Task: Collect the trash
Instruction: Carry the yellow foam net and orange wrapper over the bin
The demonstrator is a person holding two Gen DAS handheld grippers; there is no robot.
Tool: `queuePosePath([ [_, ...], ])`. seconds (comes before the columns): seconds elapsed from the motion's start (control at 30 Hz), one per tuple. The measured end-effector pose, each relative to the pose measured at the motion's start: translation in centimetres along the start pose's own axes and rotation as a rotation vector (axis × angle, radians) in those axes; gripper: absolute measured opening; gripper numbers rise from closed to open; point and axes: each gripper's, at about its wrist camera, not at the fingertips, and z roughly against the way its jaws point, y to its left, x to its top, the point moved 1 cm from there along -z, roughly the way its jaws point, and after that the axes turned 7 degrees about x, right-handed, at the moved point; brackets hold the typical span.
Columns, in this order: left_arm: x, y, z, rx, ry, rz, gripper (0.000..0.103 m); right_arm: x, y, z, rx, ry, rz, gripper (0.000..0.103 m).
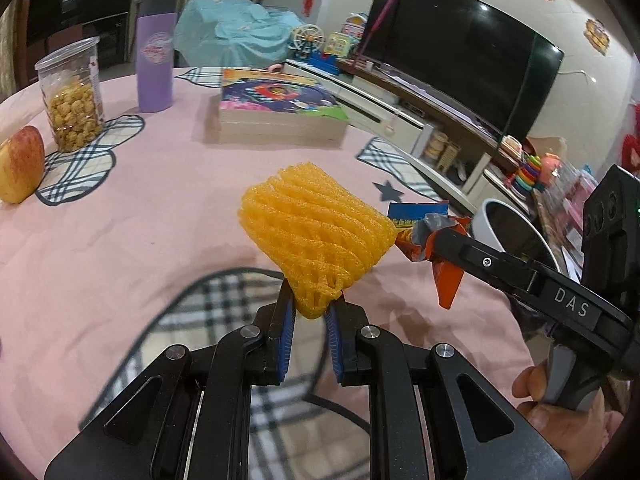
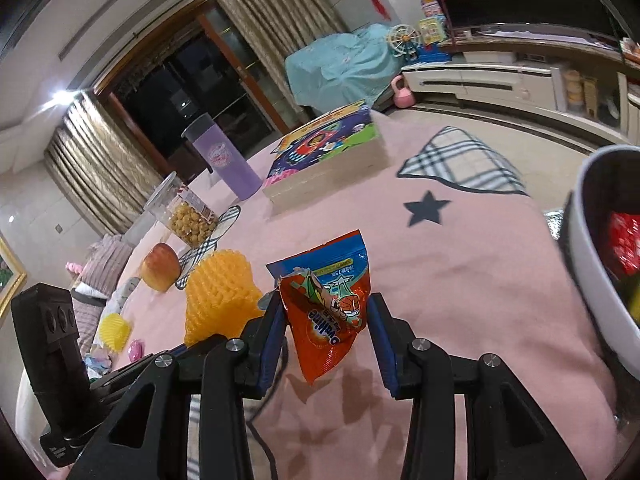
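The yellow foam fruit net (image 1: 316, 236) stands raised above the pink tablecloth (image 1: 120, 240), long axis tilting up-left, its narrow end pinched in the left gripper (image 1: 311, 312). Just beside it, the right gripper (image 2: 326, 320) clamps an orange snack wrapper (image 2: 332, 304) hanging lengthwise. A white bin (image 2: 592, 264) sits right; apple (image 1: 20, 164) and book (image 1: 280, 108) lie farther off.

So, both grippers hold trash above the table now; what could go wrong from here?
The left gripper pinches only the bottom tip of the yellow foam net, so it may slip out. The net touches the snack wrapper in the right gripper; they could snag. The white bin sits at the table edge, so a drop may miss.
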Motion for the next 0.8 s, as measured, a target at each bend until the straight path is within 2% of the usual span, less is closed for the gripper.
queuePosePath([
  [0.3, -1.0, -3.1, 1.1, -0.033, 0.0, -0.053, 0.014, -1.5, -1.5, 3.4, -0.013, -0.035, -0.031, 0.041],
  [0.8, -1.2, -8.8, 2.0, -0.099, -0.009, -0.148, 0.014, -1.7, -3.6, 8.2, -0.048, -0.11, -0.061, 0.041],
])
